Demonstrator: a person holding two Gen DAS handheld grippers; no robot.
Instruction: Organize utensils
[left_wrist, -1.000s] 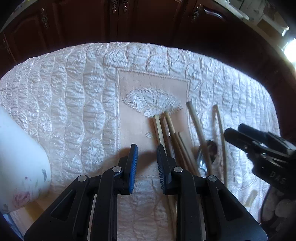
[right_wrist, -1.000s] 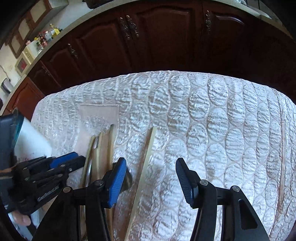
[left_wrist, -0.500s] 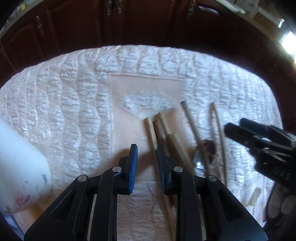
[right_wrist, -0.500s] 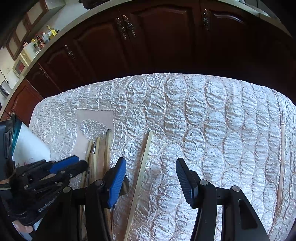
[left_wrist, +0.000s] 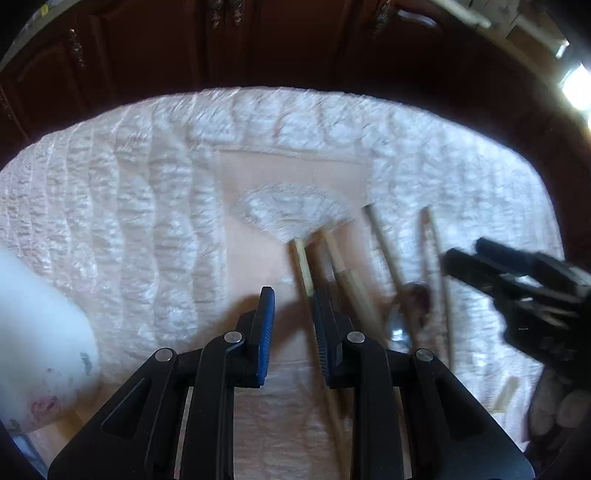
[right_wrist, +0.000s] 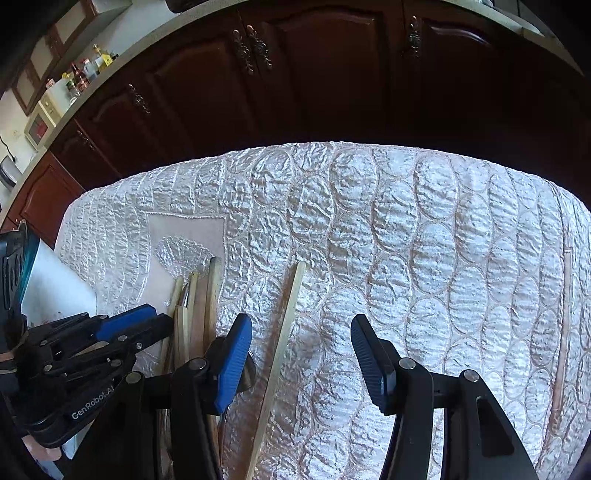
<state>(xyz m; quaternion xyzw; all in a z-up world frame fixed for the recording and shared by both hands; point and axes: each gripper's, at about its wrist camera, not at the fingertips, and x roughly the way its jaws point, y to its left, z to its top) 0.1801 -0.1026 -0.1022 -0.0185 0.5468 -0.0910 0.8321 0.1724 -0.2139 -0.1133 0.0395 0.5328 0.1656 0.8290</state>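
Note:
Several wooden chopsticks (left_wrist: 334, 254) and a metal spoon (left_wrist: 410, 310) lie side by side on the quilted white tablecloth (left_wrist: 147, 206). My left gripper (left_wrist: 291, 306) is open with a narrow gap, low over the cloth, and the leftmost chopstick (left_wrist: 303, 264) runs just inside its right finger. My right gripper (right_wrist: 301, 350) is open wide and empty, and a single chopstick (right_wrist: 284, 332) lies on the cloth between its fingers. The chopstick bundle (right_wrist: 199, 306) sits left of its left finger. Each gripper shows in the other's view, the right (left_wrist: 517, 291) and the left (right_wrist: 92, 339).
A white floral container (left_wrist: 33, 343) stands at the left edge of the table, also in the right wrist view (right_wrist: 55, 295). Dark wooden cabinets (right_wrist: 295, 74) stand beyond the table's far edge. A smooth beige panel (left_wrist: 288, 177) is set in the cloth.
My left gripper has shifted right and forward, so the leftmost chopstick now lies by its right finger. My right gripper has pulled back slightly. Both gaps look unchanged.

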